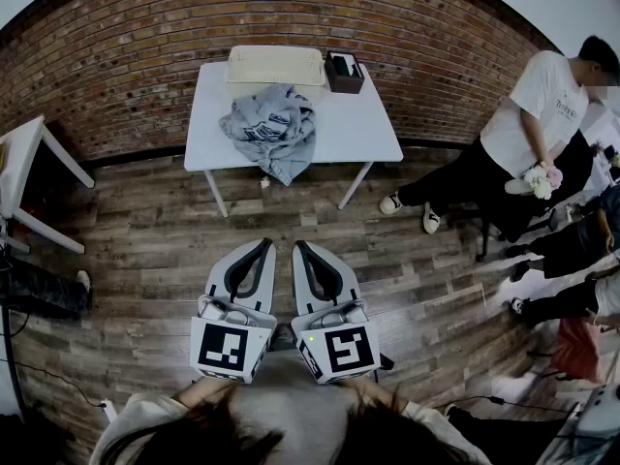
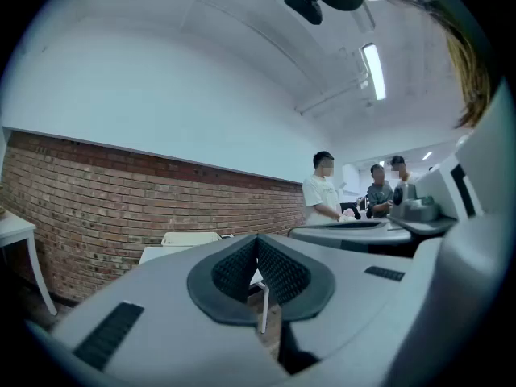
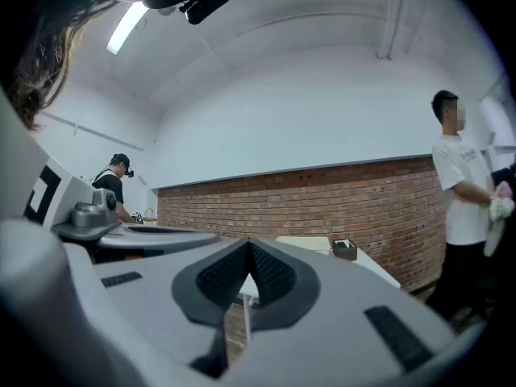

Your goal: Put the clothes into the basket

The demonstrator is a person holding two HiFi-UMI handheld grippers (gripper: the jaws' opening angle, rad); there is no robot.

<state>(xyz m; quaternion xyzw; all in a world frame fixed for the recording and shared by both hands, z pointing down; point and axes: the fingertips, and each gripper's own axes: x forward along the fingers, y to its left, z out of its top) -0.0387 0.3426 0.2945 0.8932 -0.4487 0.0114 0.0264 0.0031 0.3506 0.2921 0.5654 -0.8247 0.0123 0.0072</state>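
Note:
A crumpled grey garment (image 1: 270, 127) lies on a white table (image 1: 363, 124) against the brick wall, one edge hanging over the table's front. Behind it stands a cream basket (image 1: 276, 65), also seen as a pale box (image 2: 189, 238) and as a cream box (image 3: 305, 242) in the gripper views. My left gripper (image 1: 267, 245) and right gripper (image 1: 299, 247) are held side by side close to my body, well short of the table. Both are shut with nothing between their jaws, the dark pads (image 2: 258, 268) pressed together, and so are the right one's pads (image 3: 246, 274).
A small dark box (image 1: 344, 71) sits at the table's back right corner. A person in a white shirt (image 1: 538, 105) sits to the right, with other people's legs (image 1: 572, 250) nearby. Another white table (image 1: 24, 177) stands at the left. Wooden floor lies between me and the table.

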